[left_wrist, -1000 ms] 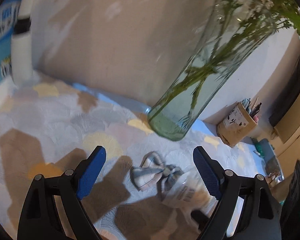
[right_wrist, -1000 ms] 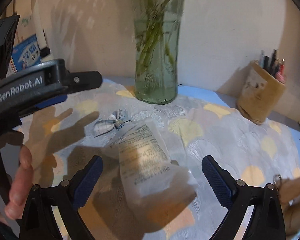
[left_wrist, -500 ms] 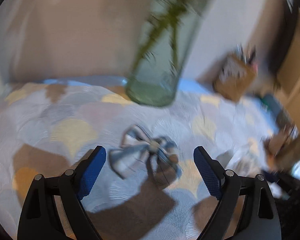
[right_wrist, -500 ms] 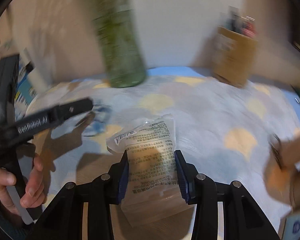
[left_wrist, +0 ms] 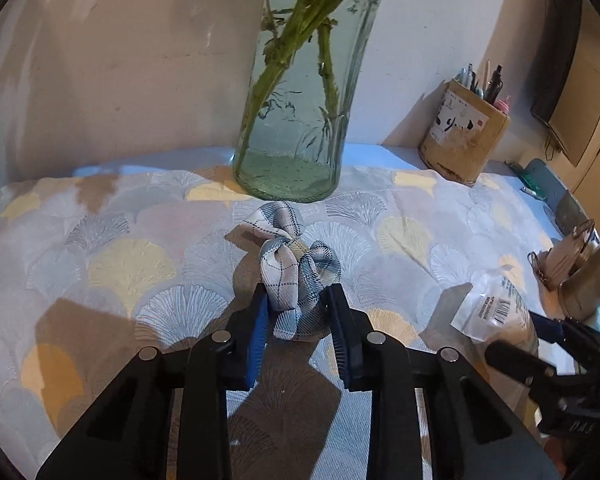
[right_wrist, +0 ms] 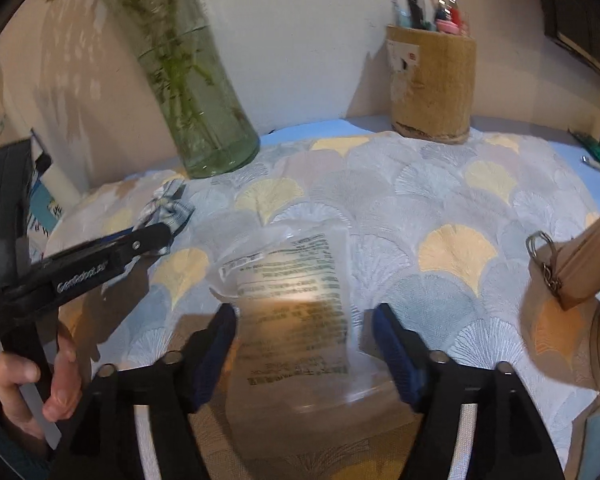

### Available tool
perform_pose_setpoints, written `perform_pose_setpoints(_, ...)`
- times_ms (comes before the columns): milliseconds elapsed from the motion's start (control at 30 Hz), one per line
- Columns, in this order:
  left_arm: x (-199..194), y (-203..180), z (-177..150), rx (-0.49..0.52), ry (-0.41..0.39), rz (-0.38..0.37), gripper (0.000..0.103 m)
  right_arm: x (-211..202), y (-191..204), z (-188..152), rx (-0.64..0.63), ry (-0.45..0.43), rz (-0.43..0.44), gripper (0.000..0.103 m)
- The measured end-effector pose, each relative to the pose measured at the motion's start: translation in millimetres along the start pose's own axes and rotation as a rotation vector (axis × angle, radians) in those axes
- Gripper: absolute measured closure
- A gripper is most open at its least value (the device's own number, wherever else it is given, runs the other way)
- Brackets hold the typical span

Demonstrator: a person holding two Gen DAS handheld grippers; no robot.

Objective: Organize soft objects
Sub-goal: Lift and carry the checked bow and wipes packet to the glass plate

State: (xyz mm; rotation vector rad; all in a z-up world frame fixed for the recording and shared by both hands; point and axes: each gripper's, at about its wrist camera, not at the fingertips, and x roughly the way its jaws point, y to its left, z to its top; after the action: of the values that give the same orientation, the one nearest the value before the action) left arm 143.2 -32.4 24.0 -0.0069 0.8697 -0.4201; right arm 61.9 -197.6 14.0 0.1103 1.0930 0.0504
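Left wrist view: one plaid bow [left_wrist: 296, 276], one vase [left_wrist: 300, 92], one pen holder [left_wrist: 462, 136].

White lettering reading "GenRobot.AI" runs along the black arm of the left gripper [right_wrist: 162, 236], seen from the right wrist camera. The clear plastic packet [right_wrist: 296, 304] on the patterned cloth carries blocks of printed text and a barcode label, all too blurred to read. Black marks on the pen holder's [left_wrist: 464, 136] white label are likewise illegible.
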Motion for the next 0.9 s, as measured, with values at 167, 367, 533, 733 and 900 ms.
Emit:
perform_pose_setpoints(167,-11.5,-5.1,-3.7,0.037,-0.042,0.035,0.079,3.6,4.8,0.1,-0.027,0.007,-0.006,0.051)
perform_pose_setpoints(367,-42.4,-27.2,-22.9,0.079,-0.03,0.047,0.089,-11.1,29.5,-8.7,-0.148,-0.055,-0.067,0.063)
perform_pose_setpoints(533,-87.3,-49.7,-67.7,0.125,-0.017,-0.018,0.089,-48.6,20.4,-33.5,-0.106,-0.06,-0.027,0.063)
perform_pose_setpoints(733,-103.1,-65.7,-114.8,0.132,0.047,-0.038,0.068,-78.1,6.8,-67.6,-0.119,0.015,-0.01,0.063)
perform_pose_setpoints(900,-104.5,-55.5,-125.0,0.058,0.062,0.013,0.036,-68.2,-2.8,-83.7,-0.116,0.025,-0.014,0.059)
